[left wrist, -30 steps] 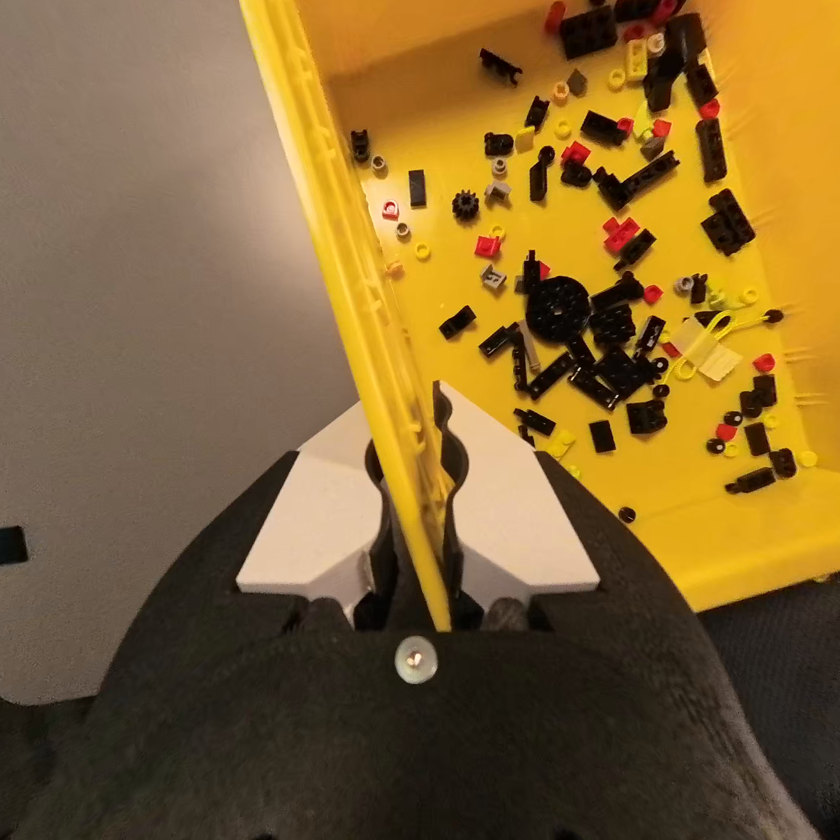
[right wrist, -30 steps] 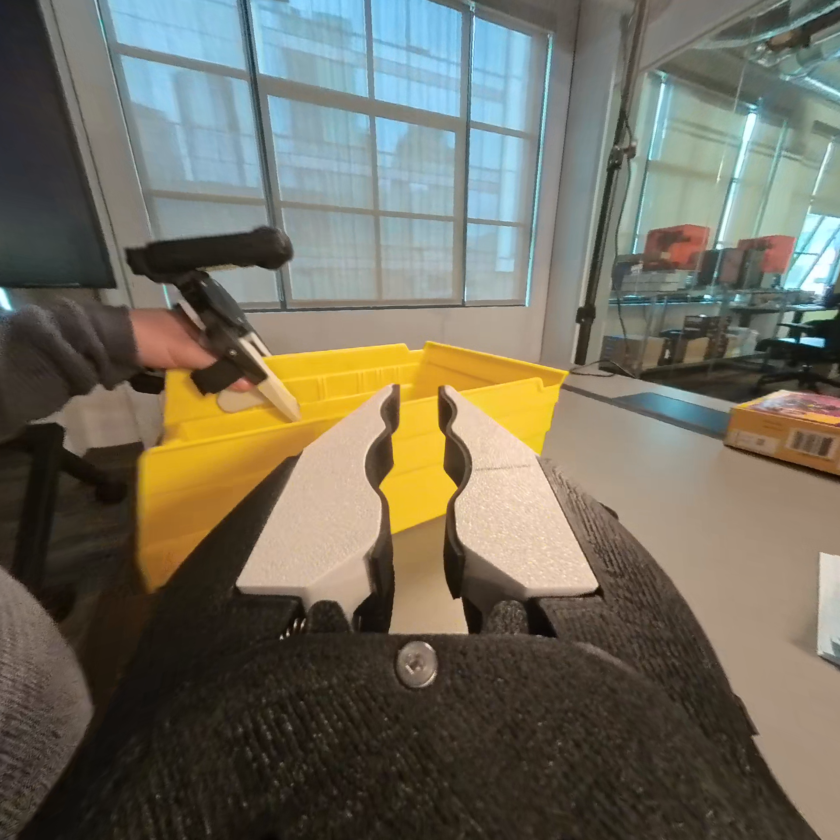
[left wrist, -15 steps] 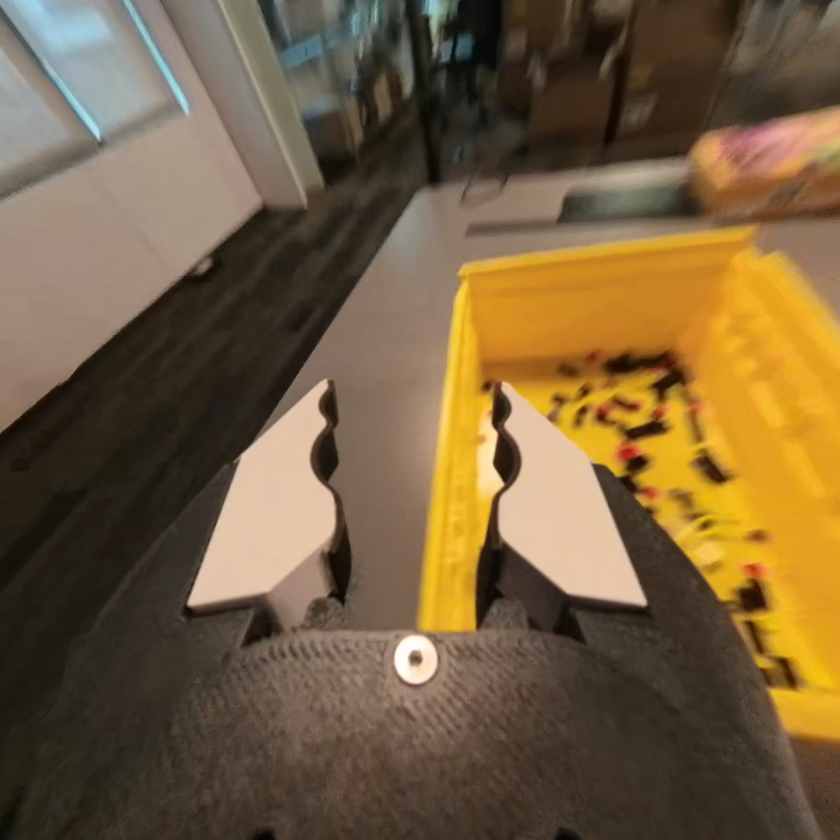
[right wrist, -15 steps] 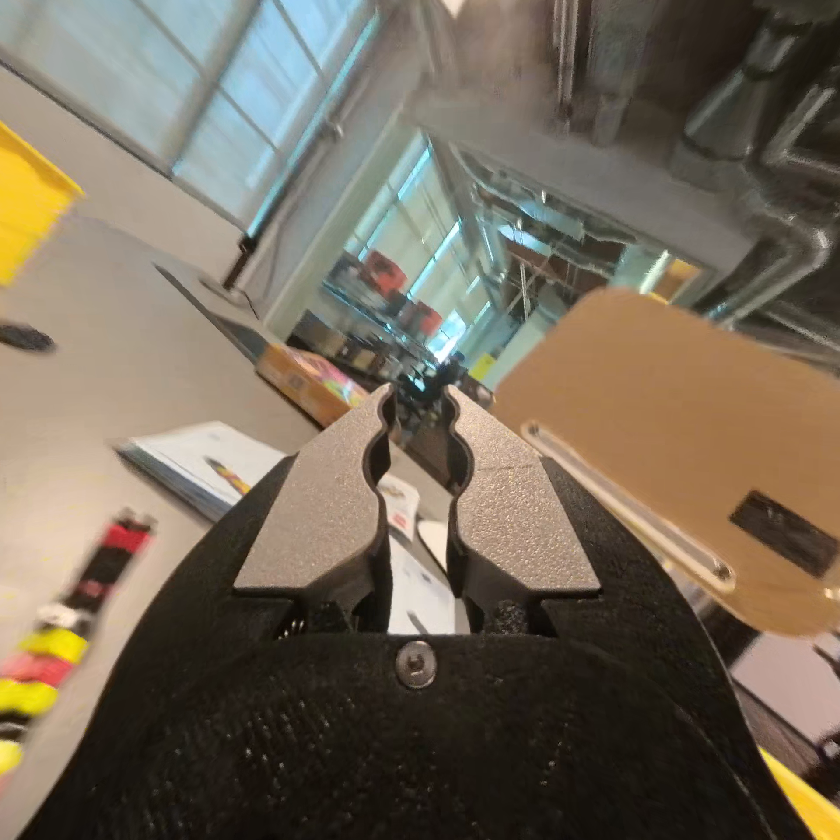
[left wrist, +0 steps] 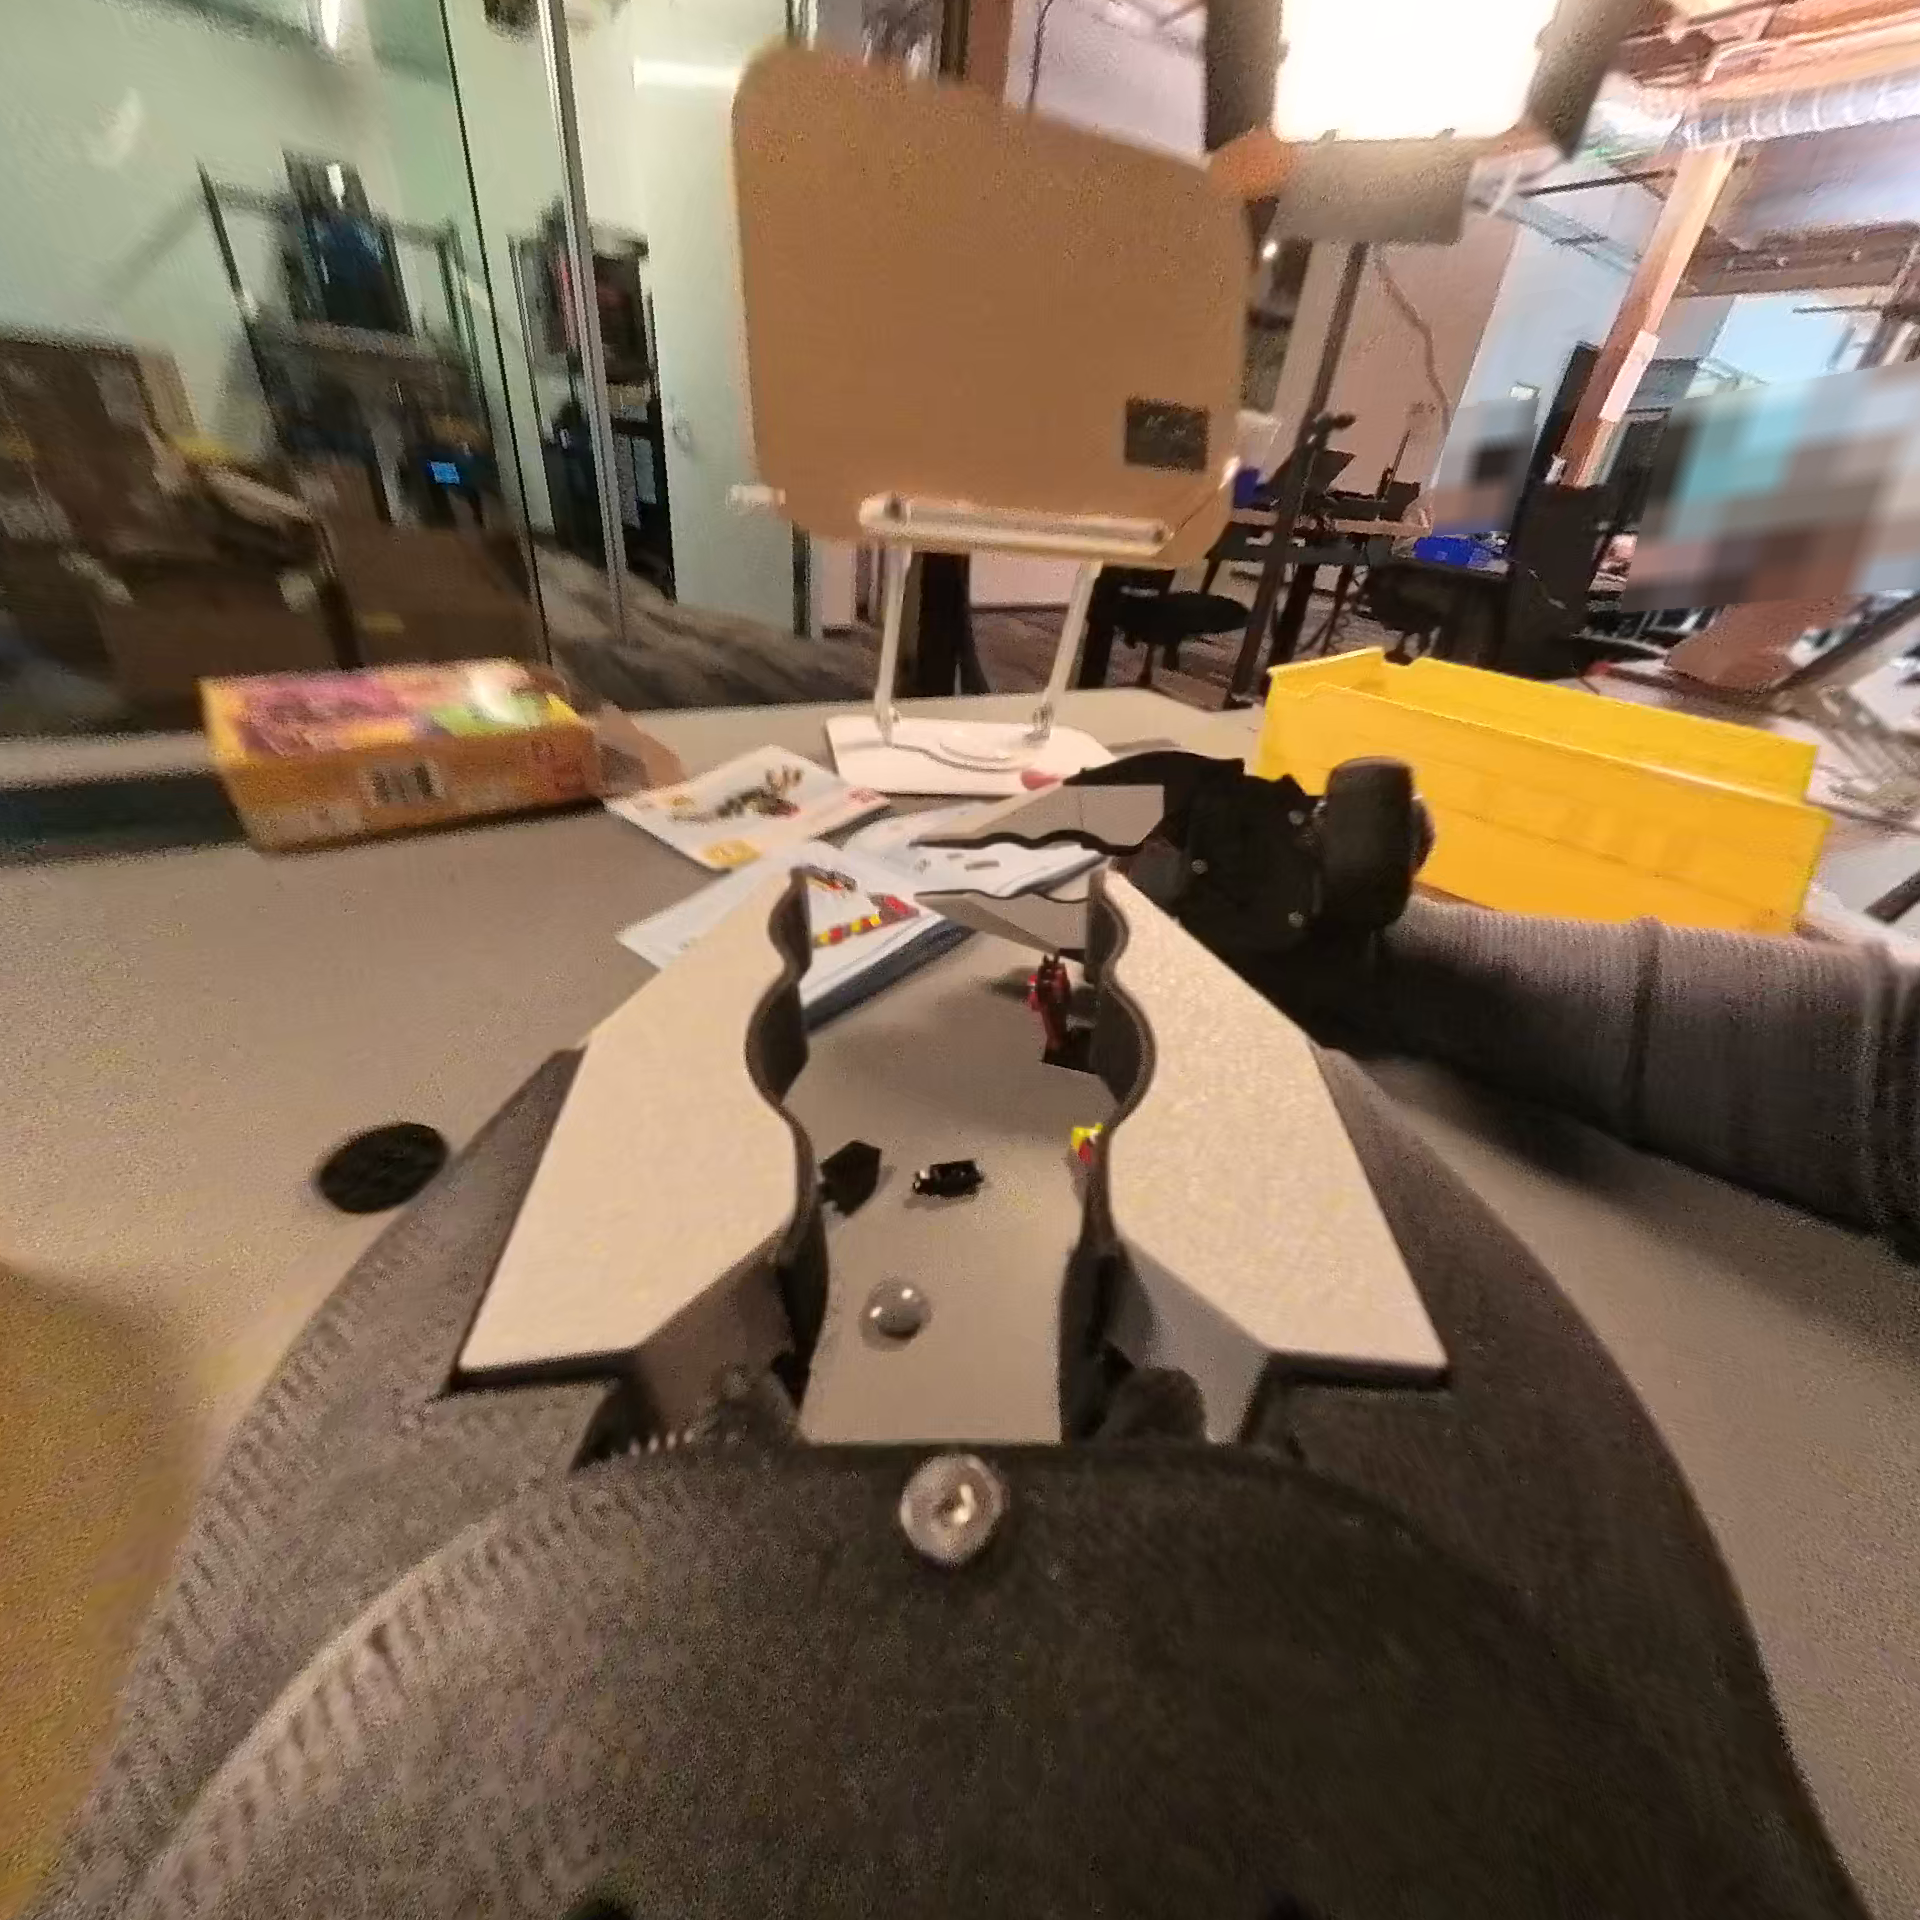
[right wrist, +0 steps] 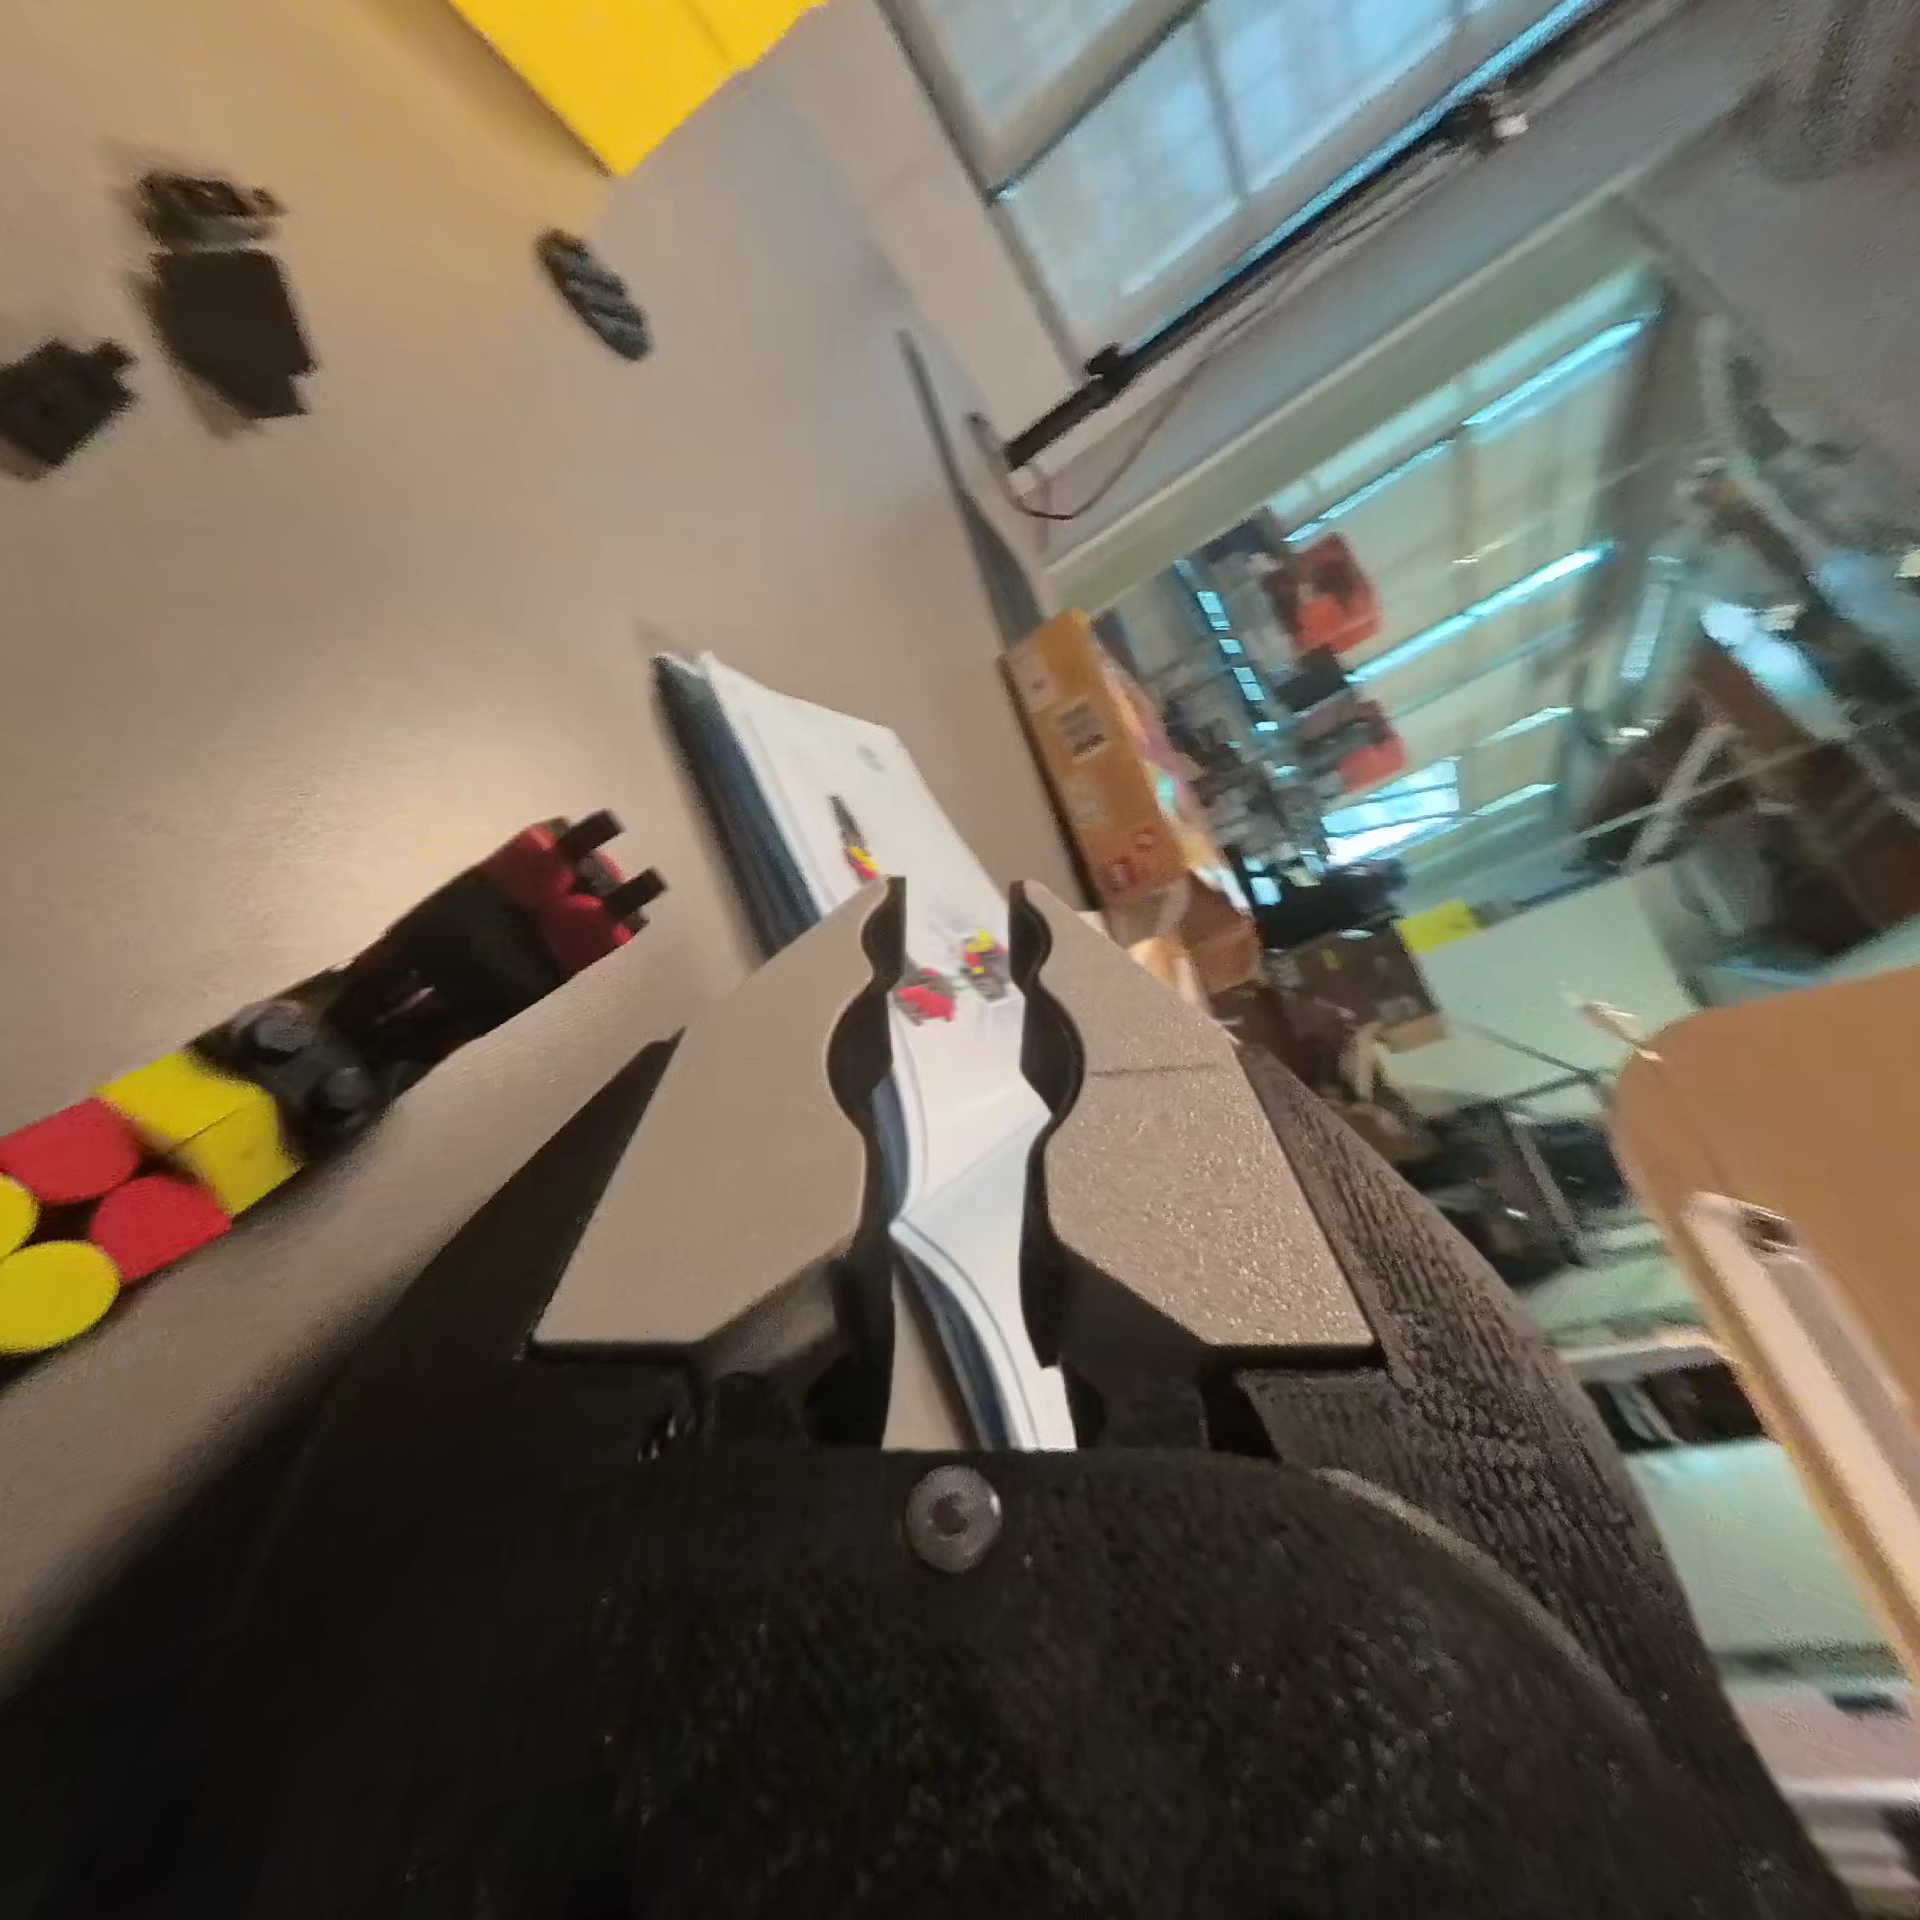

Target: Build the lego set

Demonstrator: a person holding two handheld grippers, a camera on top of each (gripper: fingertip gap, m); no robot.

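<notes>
My left gripper (left wrist: 951,894) is open and empty, low over the grey table (left wrist: 312,1018). Between its fingers lie two small black pieces (left wrist: 850,1184) and a grey round stud (left wrist: 896,1311). A red and black part of the Lego model (left wrist: 1055,997) shows by the right finger, partly hidden. In the right wrist view the long black, red and yellow model (right wrist: 312,1039) lies left of my right gripper (right wrist: 956,904). That gripper is rolled on its side, jaws a small gap apart and empty, over the open instruction booklet (right wrist: 831,769). It also shows in the left wrist view (left wrist: 997,842).
A yellow bin (left wrist: 1538,800) stands at the right rear. A Lego box (left wrist: 395,748) and a brown board on a white stand (left wrist: 987,291) are at the back. A black round piece (left wrist: 379,1164) lies left. A grey sleeve (left wrist: 1610,1039) crosses from the right. The tips of one gripper are about 20 cm away from the tips of the other.
My left gripper let go of the yellow bin's wall, opened and swung over to the loose pieces on the table. My right gripper turned away from the bin, rolled sideways and came over the booklet.
</notes>
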